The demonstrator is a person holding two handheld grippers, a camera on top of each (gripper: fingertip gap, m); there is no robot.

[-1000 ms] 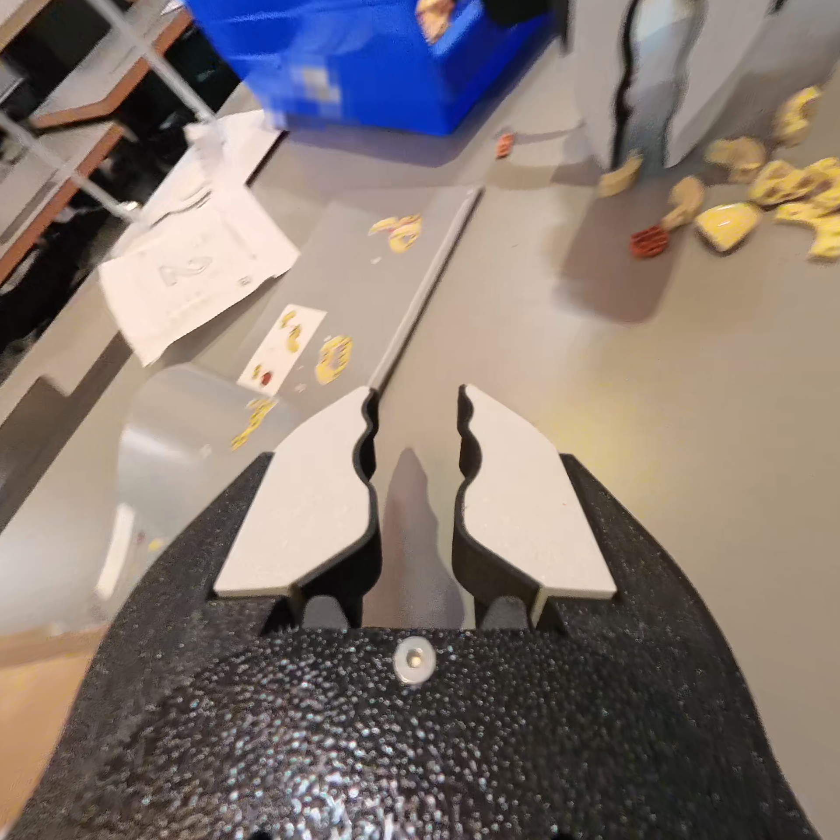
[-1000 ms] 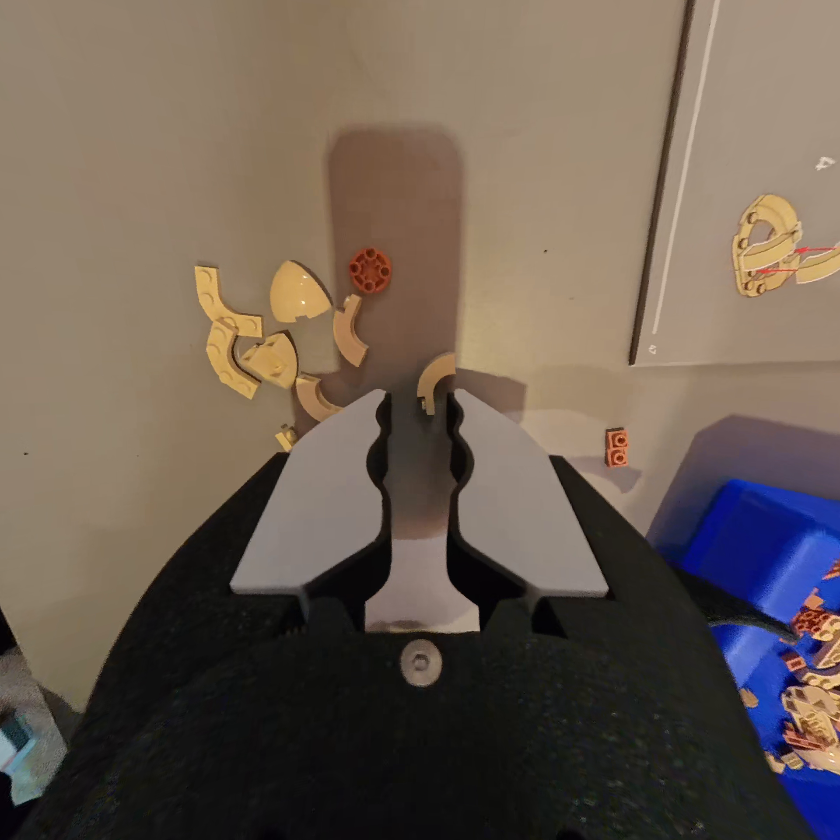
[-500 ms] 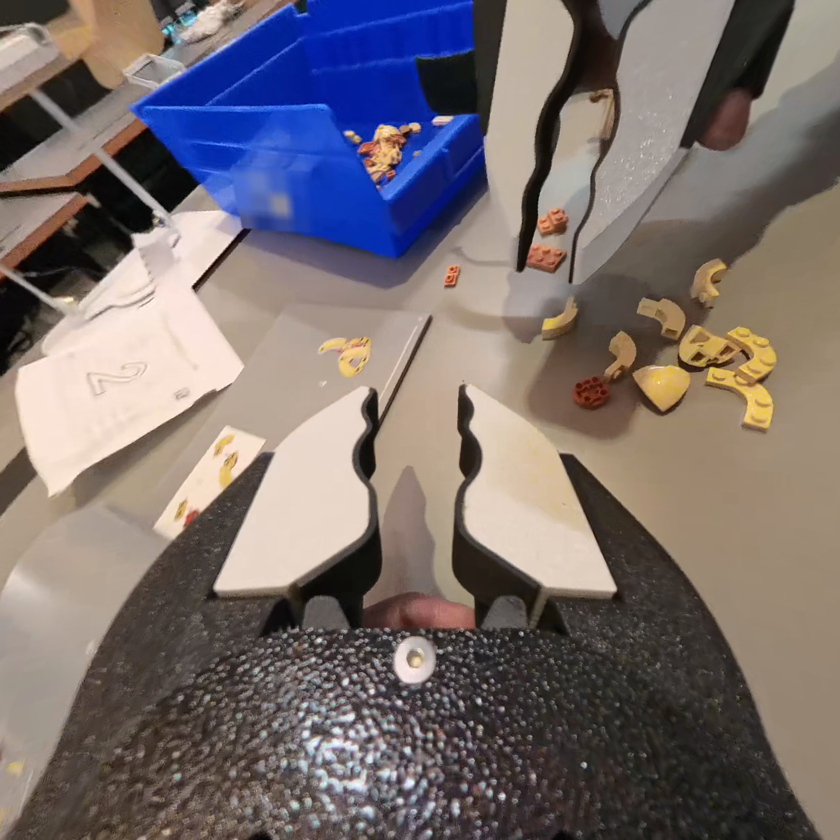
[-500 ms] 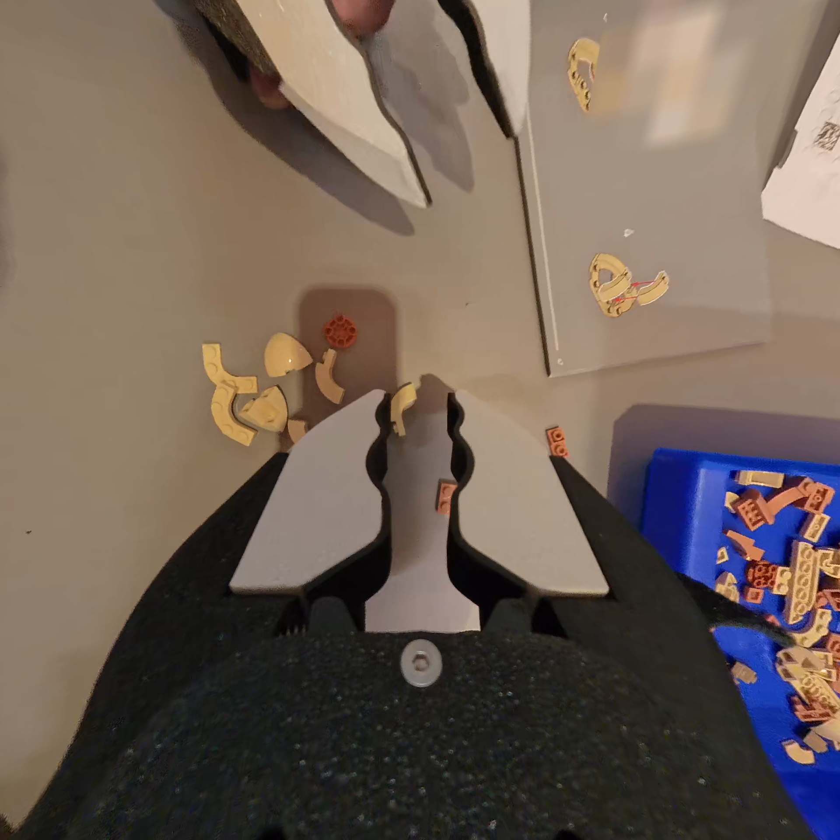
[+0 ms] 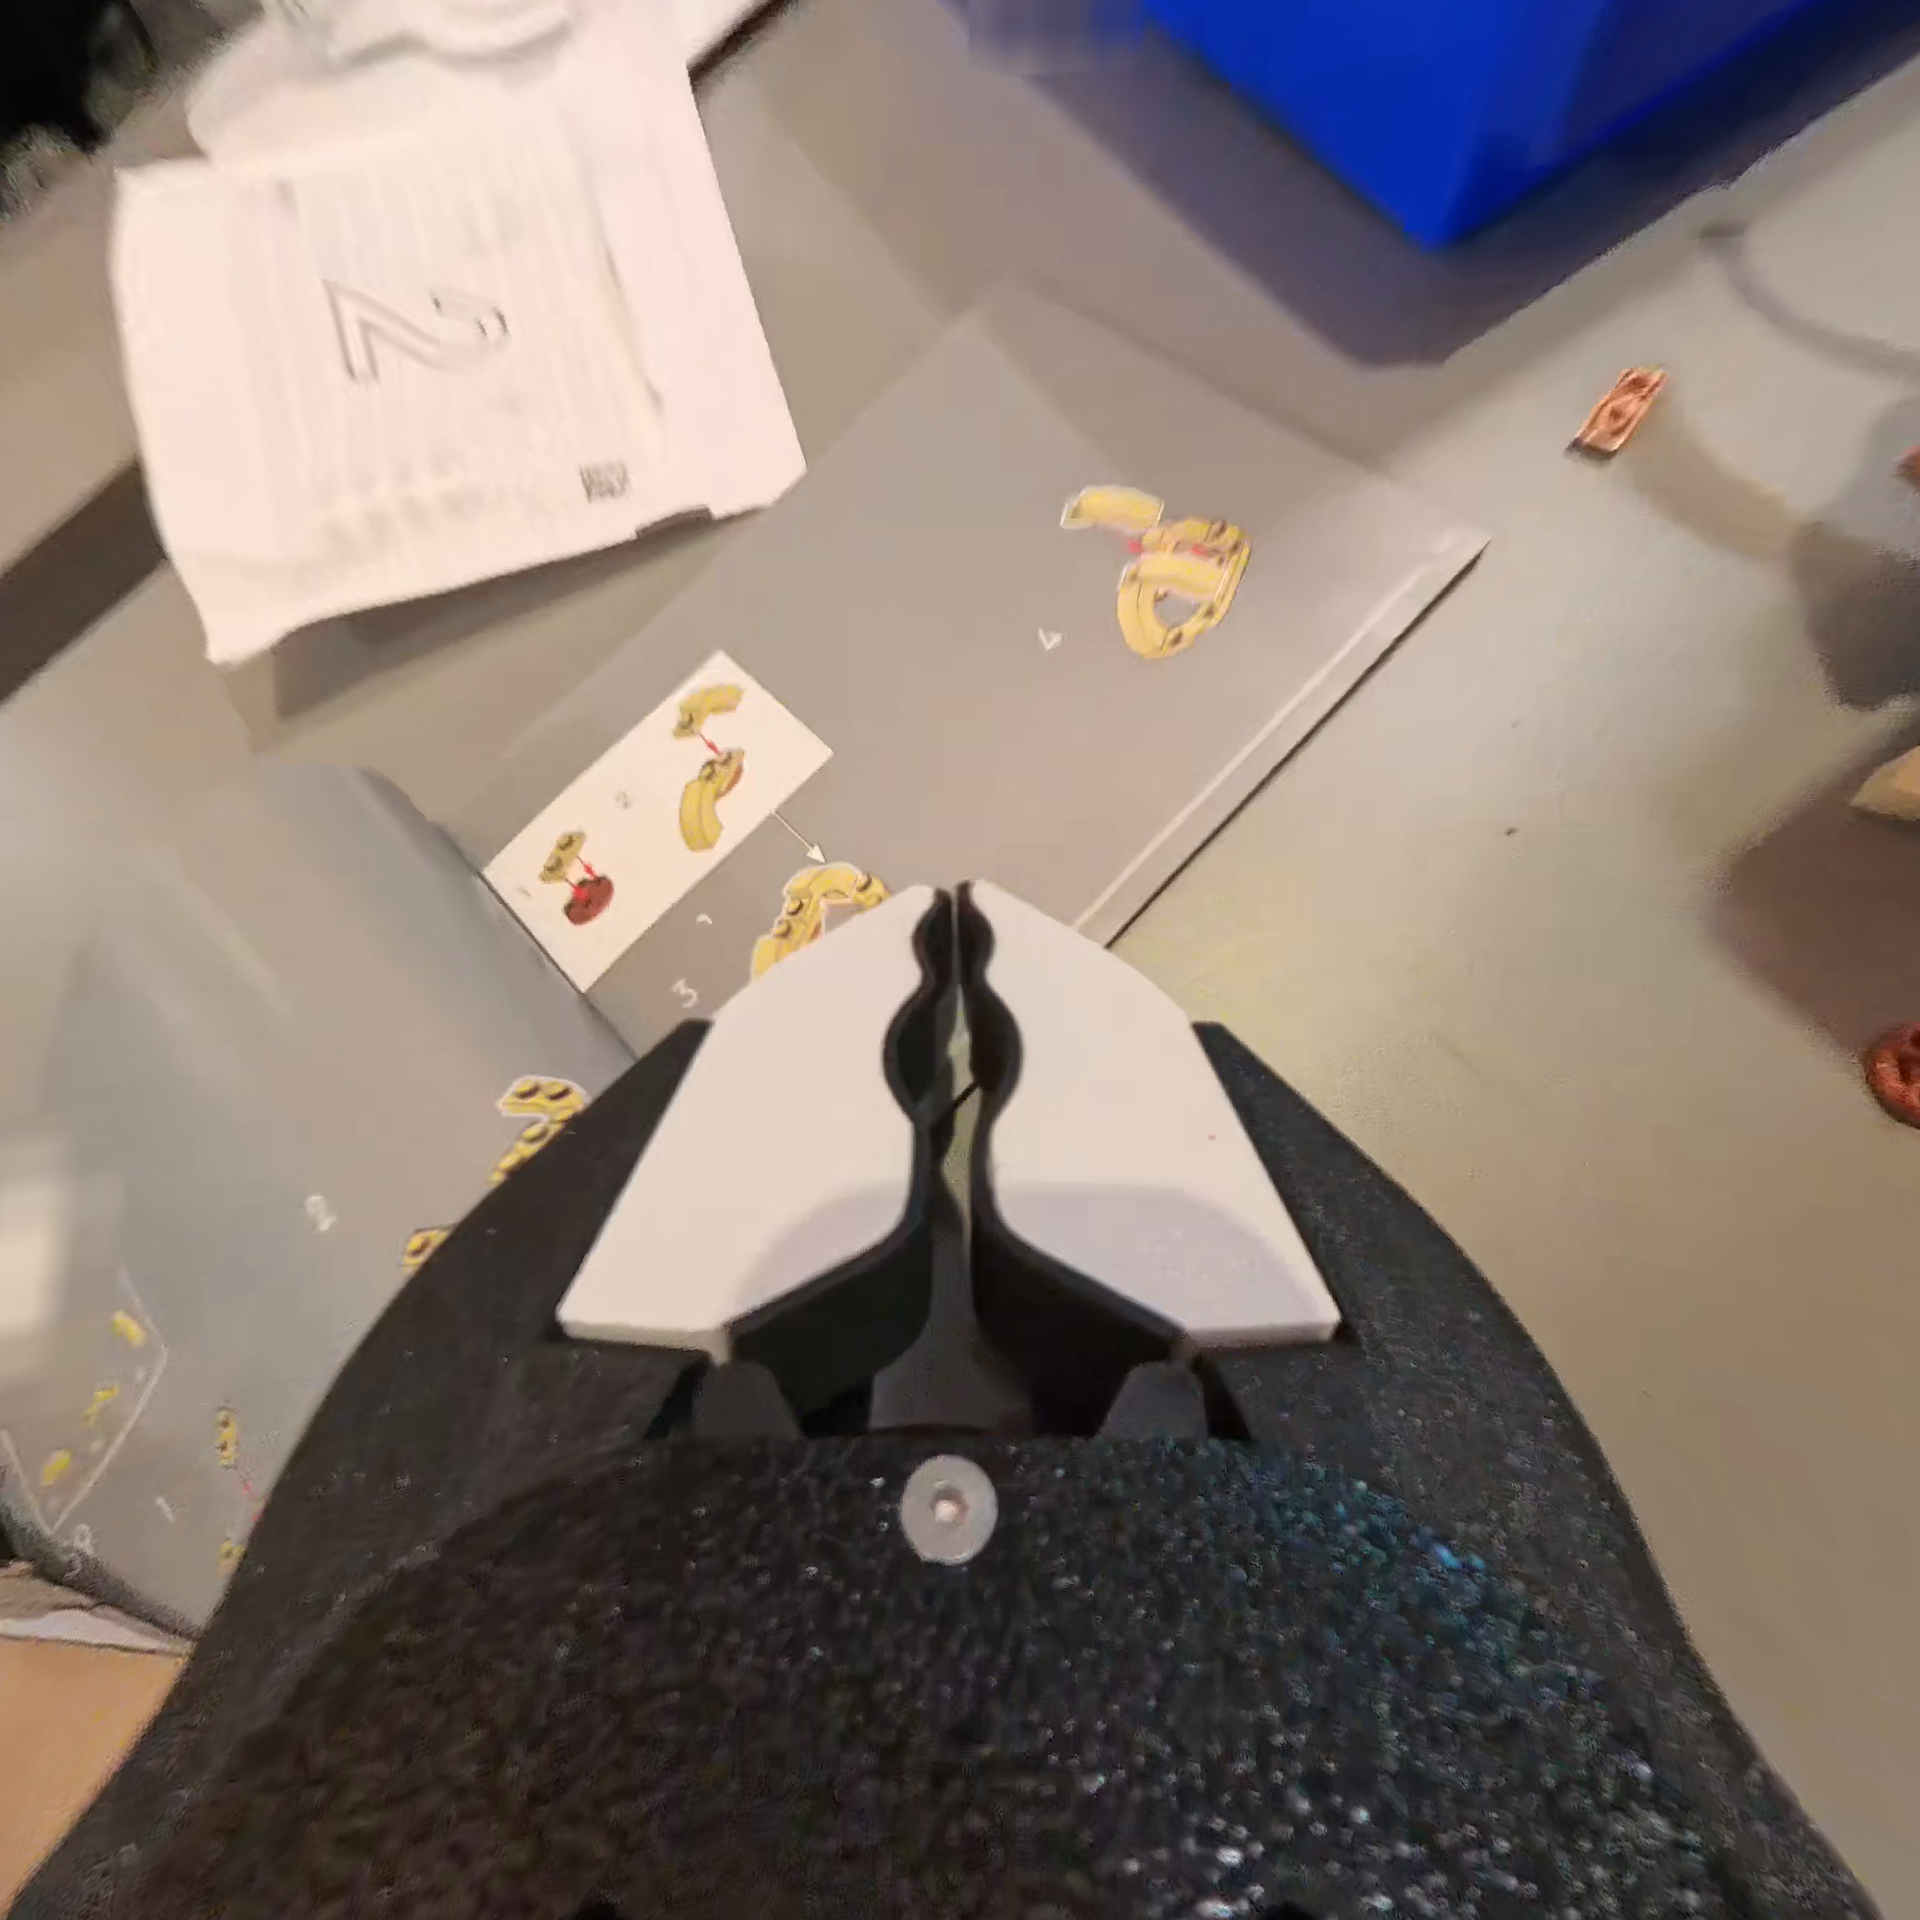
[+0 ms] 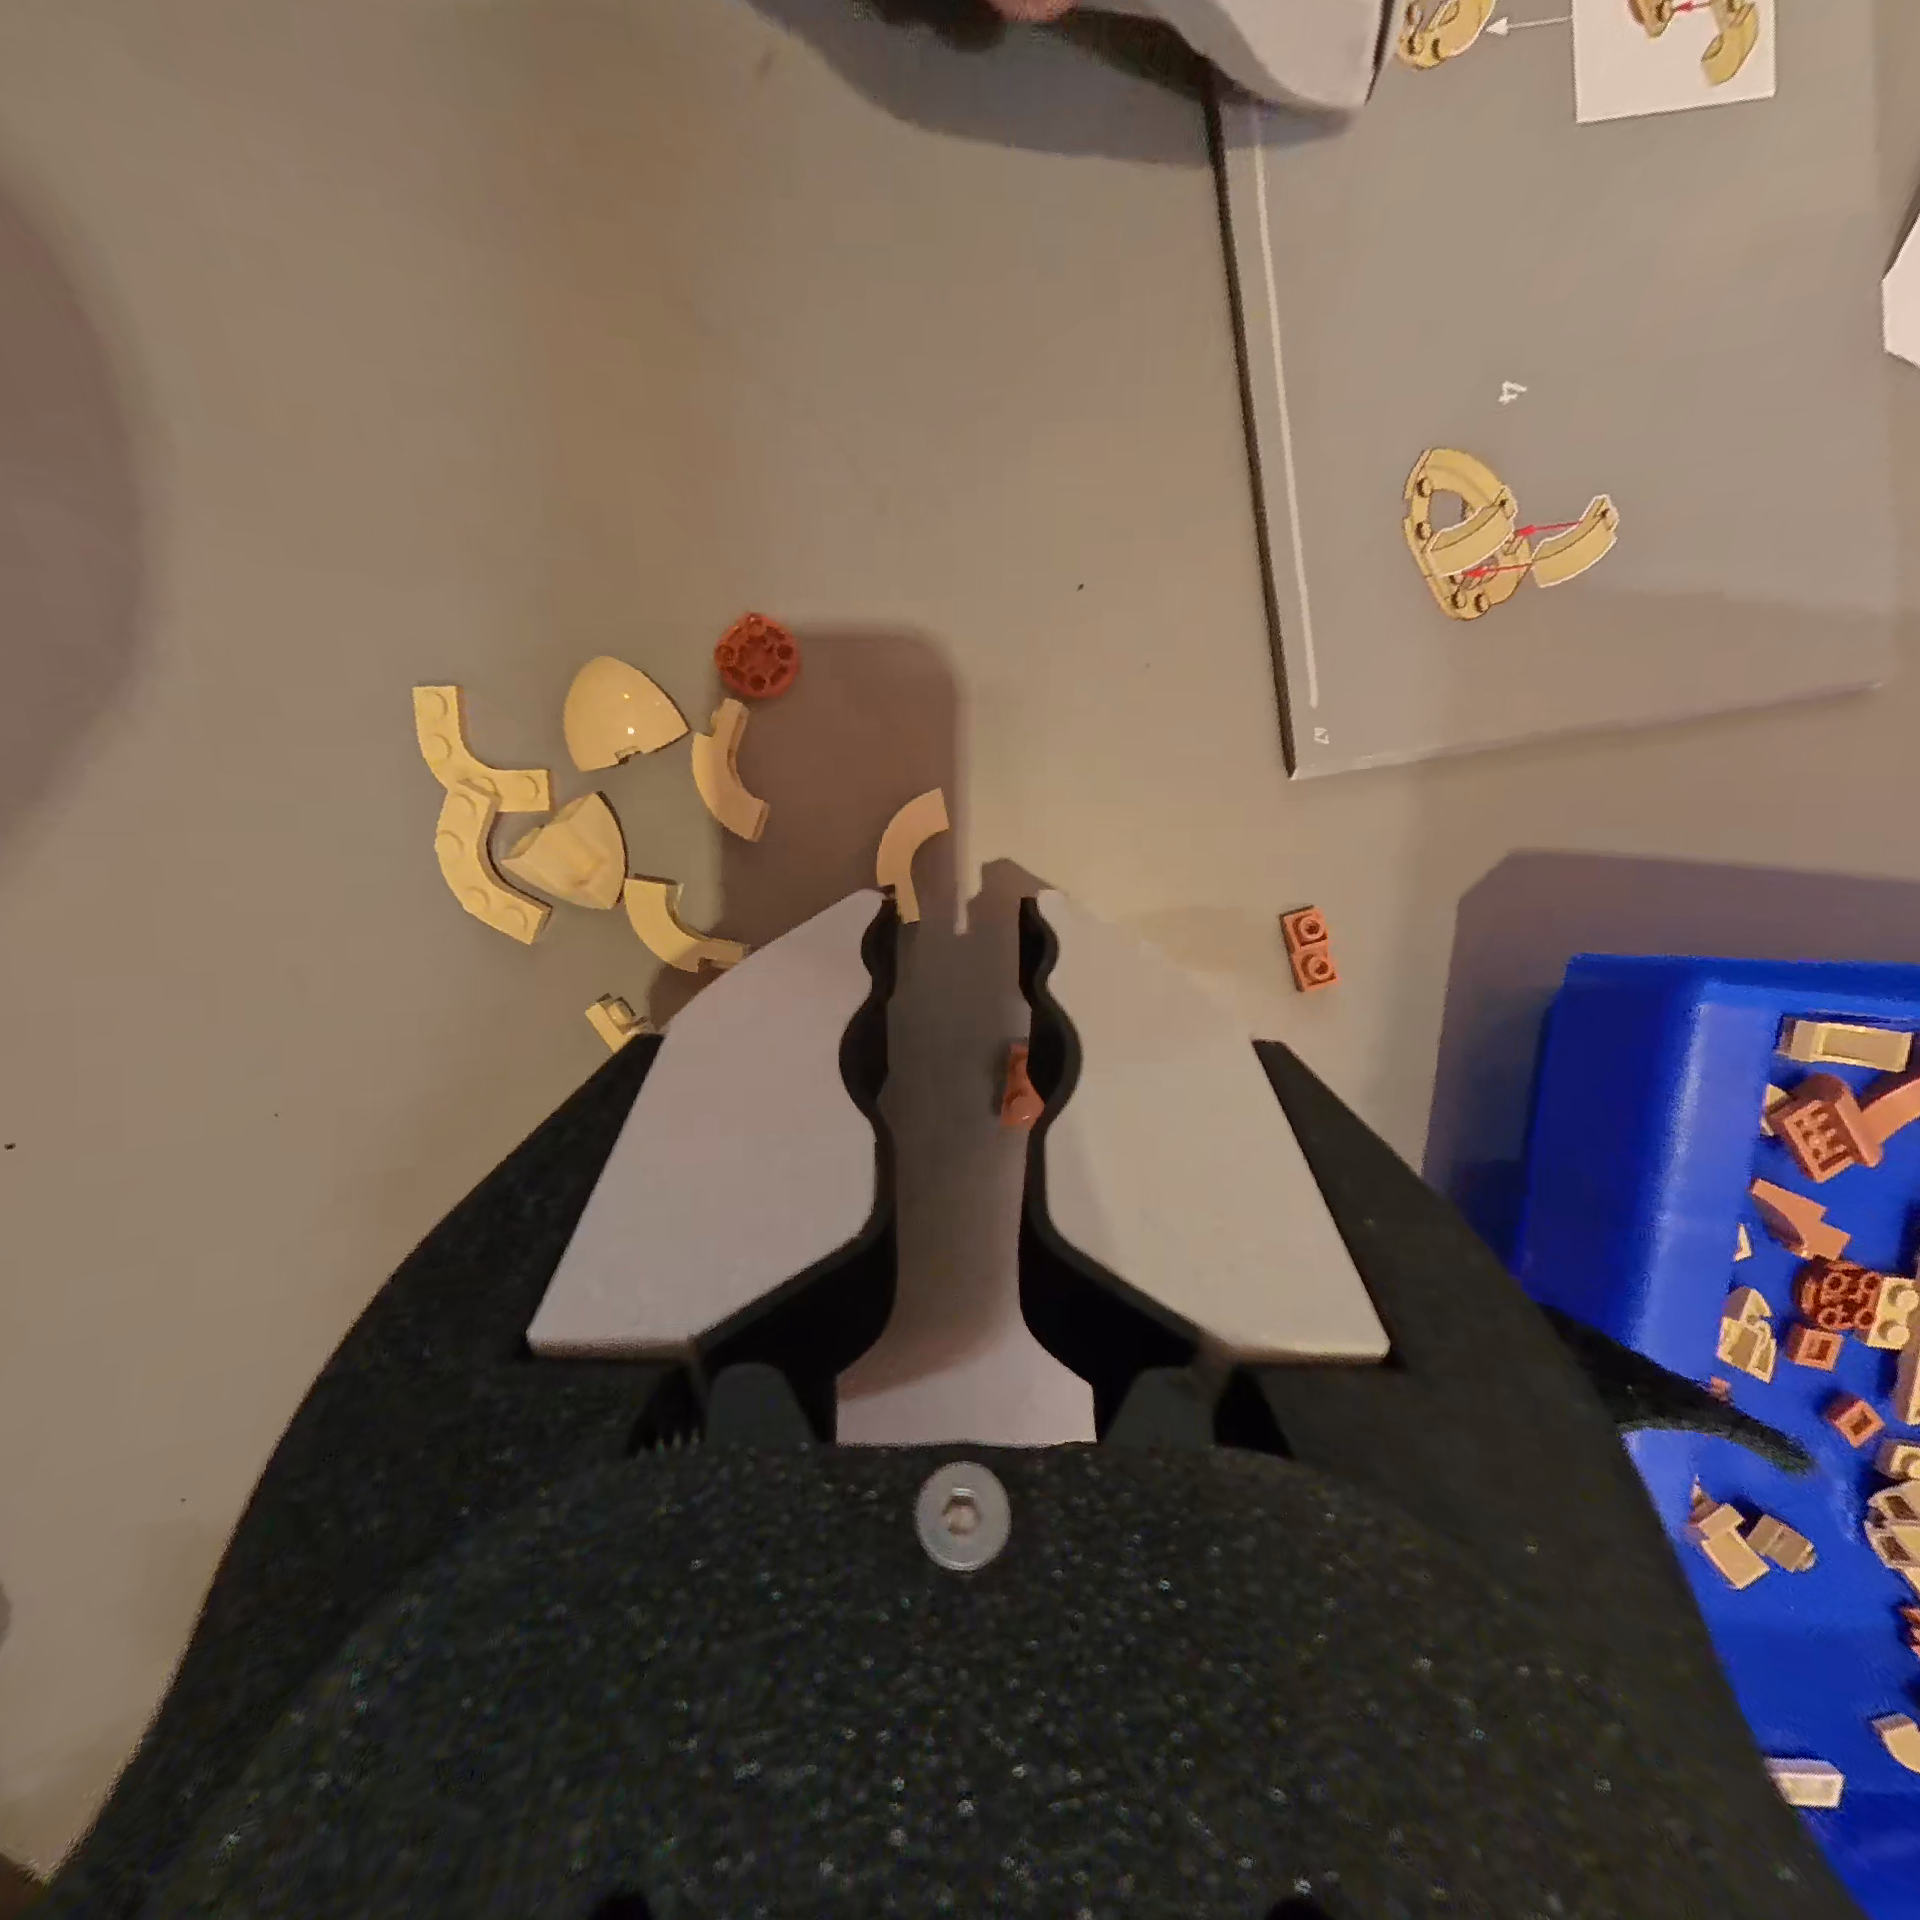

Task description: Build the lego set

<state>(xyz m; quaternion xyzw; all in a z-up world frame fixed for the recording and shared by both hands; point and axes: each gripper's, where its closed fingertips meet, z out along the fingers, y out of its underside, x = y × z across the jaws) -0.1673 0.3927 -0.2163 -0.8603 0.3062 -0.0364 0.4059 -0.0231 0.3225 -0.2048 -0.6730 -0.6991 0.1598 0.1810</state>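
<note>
My left gripper (image 5: 954, 896) is shut, fingertips touching, with nothing between them. It hovers over the open grey instruction booklet (image 5: 935, 520). My right gripper (image 6: 956, 904) is open above the table, with the bare table showing through the gap. A tan curved piece (image 6: 909, 847) lies just past its left fingertip. A small brown piece (image 6: 1018, 1086) shows low in the gap by the right finger, and the pads do not press on it. Several tan curved and dome pieces (image 6: 488, 810) and a round red-brown piece (image 6: 755, 655) lie to the left.
A blue bin (image 6: 1662, 1143) of loose tan and brown pieces stands at the right. A brown two-stud plate (image 6: 1311, 951) lies beside it. The booklet (image 6: 1558, 312) lies far right. A white paper bag (image 5: 416, 364) lies beyond the booklet. The left gripper's finger (image 6: 1247, 52) shows at the top edge. About 15 cm separates my left fingertips from my right. The brown two-stud plate (image 6: 1311, 951) is about 6 cm from my right fingertips and 15 cm from my left. It is also in sight in the left wrist view (image 5: 1630, 394).
My left gripper has swung left over the booklet and its jaws have closed with nothing between them. The right gripper stays open and has dropped closer to the tan pieces.
</note>
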